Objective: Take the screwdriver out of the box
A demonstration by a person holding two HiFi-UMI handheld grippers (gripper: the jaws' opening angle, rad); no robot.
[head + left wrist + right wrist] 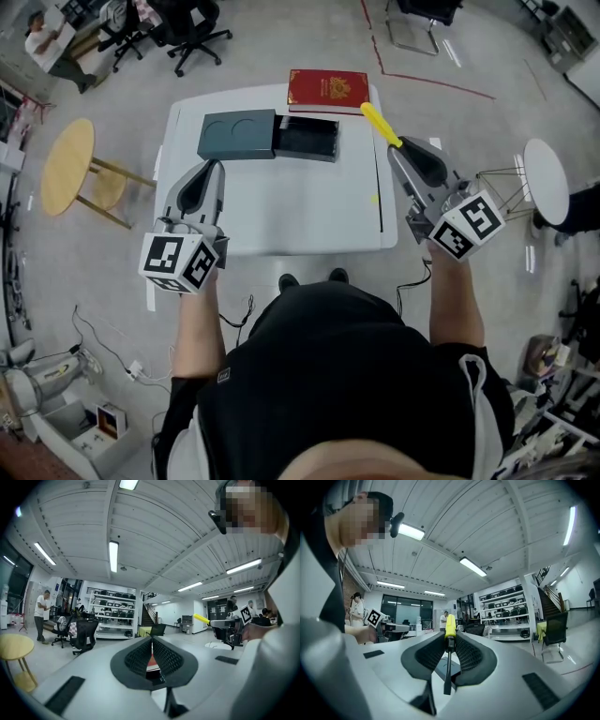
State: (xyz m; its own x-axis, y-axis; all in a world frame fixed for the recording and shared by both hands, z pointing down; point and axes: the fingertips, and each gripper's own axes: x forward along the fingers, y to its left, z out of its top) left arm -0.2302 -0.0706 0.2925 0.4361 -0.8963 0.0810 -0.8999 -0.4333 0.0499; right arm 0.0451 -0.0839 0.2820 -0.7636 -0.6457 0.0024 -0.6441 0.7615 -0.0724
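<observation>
My right gripper (395, 146) is shut on a screwdriver (380, 123) with a yellow handle and holds it above the right side of the white table (309, 211). In the right gripper view its handle (450, 625) sticks out past the pads and its dark shaft (447, 672) runs back between them. The dark box lies at the table's far edge: a grey lid (236, 136) and beside it an open black tray (307, 139). My left gripper (217, 166) hovers over the table's left side, shut with nothing in it (152, 643).
A red booklet (327, 89) lies behind the box at the far edge. A round wooden stool (67, 164) stands left of the table and a small white round table (546, 178) to its right. Office chairs (187, 28) stand further back.
</observation>
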